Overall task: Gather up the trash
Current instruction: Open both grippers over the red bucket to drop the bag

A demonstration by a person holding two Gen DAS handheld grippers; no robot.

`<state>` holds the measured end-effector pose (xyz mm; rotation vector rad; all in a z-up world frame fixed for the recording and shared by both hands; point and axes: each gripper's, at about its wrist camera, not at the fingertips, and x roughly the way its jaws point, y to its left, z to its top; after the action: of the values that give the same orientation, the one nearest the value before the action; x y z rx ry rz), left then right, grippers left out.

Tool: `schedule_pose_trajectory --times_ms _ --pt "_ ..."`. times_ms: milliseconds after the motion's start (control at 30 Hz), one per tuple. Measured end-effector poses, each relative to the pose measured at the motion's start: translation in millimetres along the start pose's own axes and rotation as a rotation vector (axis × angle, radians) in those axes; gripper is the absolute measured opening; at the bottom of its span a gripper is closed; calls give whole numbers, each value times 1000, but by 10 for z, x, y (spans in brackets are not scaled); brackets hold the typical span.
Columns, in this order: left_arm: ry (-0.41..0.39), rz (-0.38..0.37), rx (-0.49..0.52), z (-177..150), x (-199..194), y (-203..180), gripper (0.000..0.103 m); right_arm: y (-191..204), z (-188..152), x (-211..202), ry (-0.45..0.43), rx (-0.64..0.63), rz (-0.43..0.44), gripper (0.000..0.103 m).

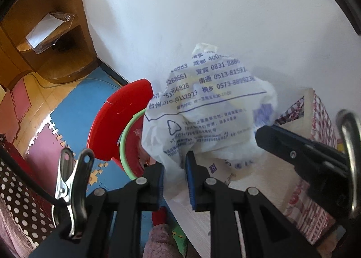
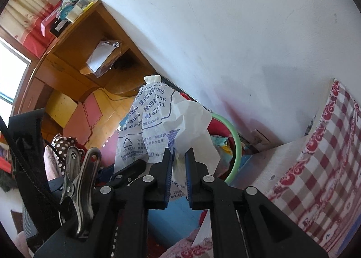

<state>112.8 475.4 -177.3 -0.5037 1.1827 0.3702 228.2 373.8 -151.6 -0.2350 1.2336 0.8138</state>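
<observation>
Two grippers: both hold one crumpled white plastic bag printed with blue text at the edge of a pale wooden table.
Left gripper: blue-padded black jaws nearly together, pinching the bag's lower fold.
Right gripper: jaws narrowly parted, a thin pleat of the same bag pressed between the pads; in the left view it reaches in from the right.
Bag: held upright against a white wall, printed panel facing the left camera.
Bin: red plastic bin with a pale green rim on the floor just beside the table, partly behind the bag; red swing lid tilted.
Floor: blue and pink foam puzzle mats.
Table cover: red-and-white checked cloth to the right.
Background: brown wooden shelf unit.
</observation>
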Motion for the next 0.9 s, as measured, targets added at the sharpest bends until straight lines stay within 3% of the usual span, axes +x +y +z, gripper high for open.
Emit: schedule_pose_trajectory --times_ms 67,200,600,900 --pt "13 4 5 9 53 9 25 5 4 38 4 -1 -3 20" --pt "17 27 10 12 103 31 27 -9 16 71 12 -2 -18 28" --pt "0 32 11 22 -36 62 27 -14 -22 -71 -18 -5 -35 29" --pt "-29 56 35 -113 -282 47 27 24 -147 -259 -44 24 20 29"
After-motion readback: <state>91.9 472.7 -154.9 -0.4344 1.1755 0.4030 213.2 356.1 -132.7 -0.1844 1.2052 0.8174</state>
